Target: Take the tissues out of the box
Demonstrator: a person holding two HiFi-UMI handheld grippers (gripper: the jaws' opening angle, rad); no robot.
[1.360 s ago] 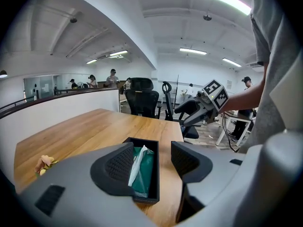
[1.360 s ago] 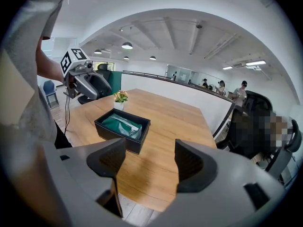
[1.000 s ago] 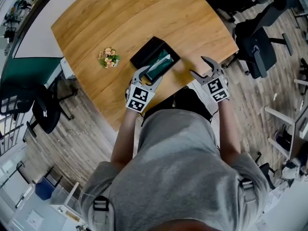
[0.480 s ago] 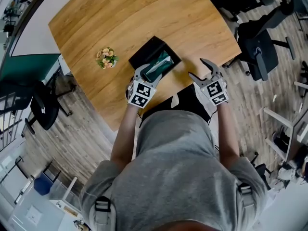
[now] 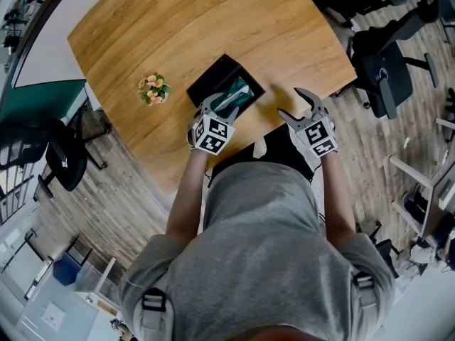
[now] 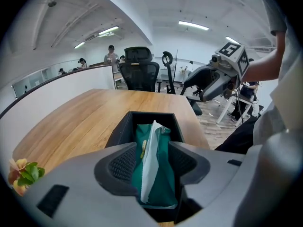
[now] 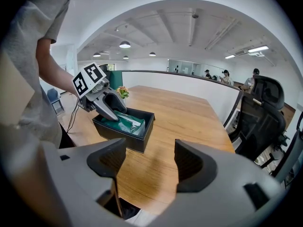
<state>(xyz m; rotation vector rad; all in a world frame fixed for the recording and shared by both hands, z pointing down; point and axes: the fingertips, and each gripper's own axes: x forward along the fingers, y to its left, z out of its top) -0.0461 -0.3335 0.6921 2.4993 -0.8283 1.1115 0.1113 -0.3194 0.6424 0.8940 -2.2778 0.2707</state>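
A small flower posy lies at the left of the tabletop, well apart from the work. To its right stands the open black box. The green tissue pack lies inside it, filling most of the well, with one white sheet standing up from its slot. The left gripper is tilted down into the box. Its fingers have just been closing but stand released, the sheet between them with a gap on either side. The right gripper hangs by the tabletop's near edge, right of the box, fingers spread and holding nothing. Assessment: the pack is light and soft, and its film wrap is likely slippery and apt to crumple. The sheet is flimsy and tears easily. A pinch on the sheet alone would probably draw one tissue, not the pack. The best hold is across the pack's narrow width, low down, with a moderate squeeze. The box appears stiff but light and may lift with it.
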